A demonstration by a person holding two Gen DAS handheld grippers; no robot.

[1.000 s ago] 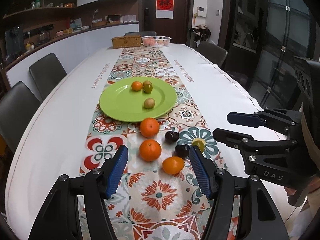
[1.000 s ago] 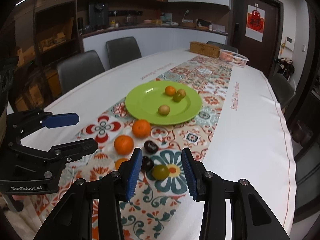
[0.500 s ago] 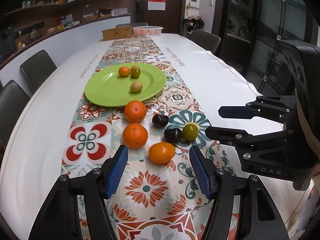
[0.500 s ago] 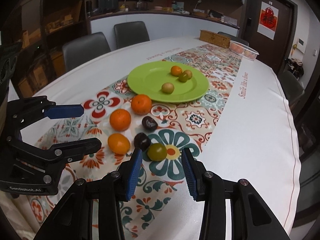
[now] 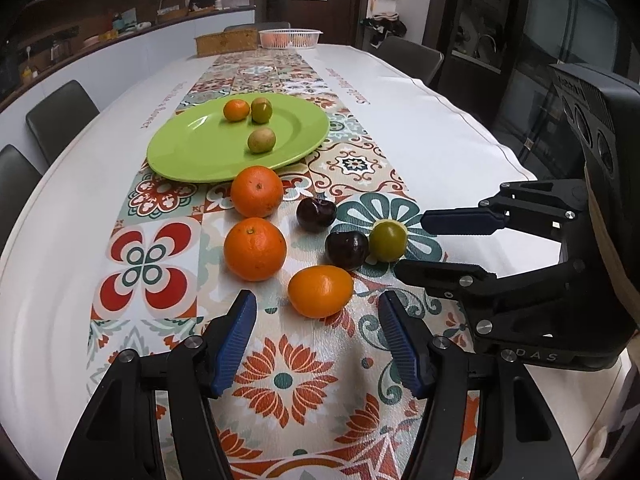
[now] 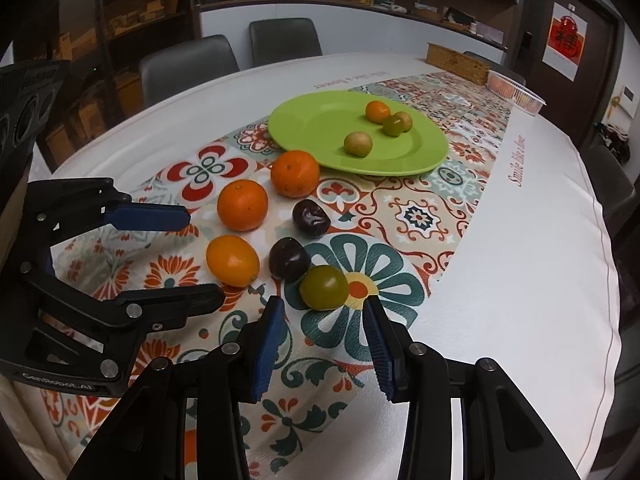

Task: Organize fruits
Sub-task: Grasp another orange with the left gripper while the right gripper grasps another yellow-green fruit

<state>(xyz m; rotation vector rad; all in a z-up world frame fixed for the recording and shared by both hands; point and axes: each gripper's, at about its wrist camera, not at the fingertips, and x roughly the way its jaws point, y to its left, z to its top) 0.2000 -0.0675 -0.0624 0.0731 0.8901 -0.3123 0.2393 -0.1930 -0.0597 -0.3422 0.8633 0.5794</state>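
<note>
Loose fruit on desk (image 5: 420, 128) runner, near green plate (image 5: 192, 156). Oval orange fruit (image 5: 320, 291) ahead of left hand-held gripper (image 5: 316, 340) — released, empty. Green fruit (image 6: 324, 287) ahead of right hand-held gripper (image 6: 325, 340) — released. Likely light, smooth, roll-prone; grip across the middle.

plate (image 5: 192, 156): showing a plain lime green
oranges (image 5: 255, 249): glowing deep orange, two of them
oval citrus (image 5: 320, 291): showing a lighter yellow-orange
plums (image 5: 346, 250): looking dark purple, nearly black
green fruit (image 6: 324, 287): showing olive green
fruits on plate (image 5: 261, 141): showing one orange, the rest yellow-green
table runner (image 5: 280, 380): displaying tile and flower motifs in orange-red, teal and cream
tablecloth (image 5: 432, 128): showing white with red lettering
gripper pads (image 5: 236, 340): showing blue on black frames
basket (image 5: 290, 38): showing white
</note>
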